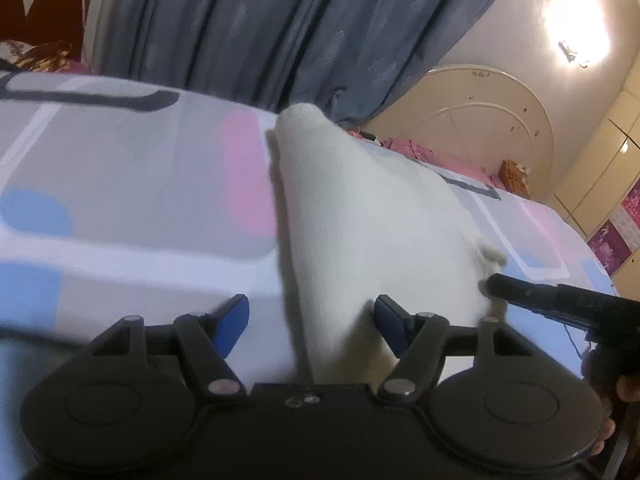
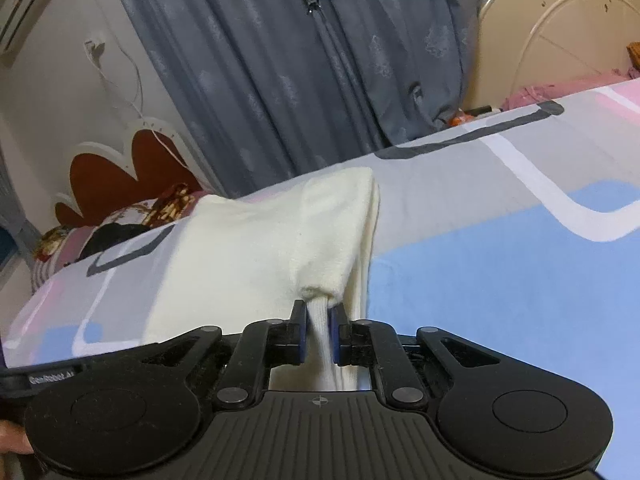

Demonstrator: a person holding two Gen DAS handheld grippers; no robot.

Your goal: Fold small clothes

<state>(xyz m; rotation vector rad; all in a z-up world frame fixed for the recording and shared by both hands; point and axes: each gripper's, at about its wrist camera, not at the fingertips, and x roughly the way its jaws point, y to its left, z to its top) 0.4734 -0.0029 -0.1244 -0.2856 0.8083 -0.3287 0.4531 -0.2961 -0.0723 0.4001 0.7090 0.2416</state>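
I am pinching the near edge of the small cream knitted garment (image 2: 264, 248) in my right hand-held gripper (image 2: 319, 334); its length is running away across the patterned bed (image 2: 520, 264), while my left hand-held gripper (image 1: 312, 326) is hanging spread over the garment's near end.

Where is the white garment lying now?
The white garment lies on the patterned bedsheet, in front of the grey curtain. The right gripper pinches its near edge; the open left gripper straddles its other near corner.
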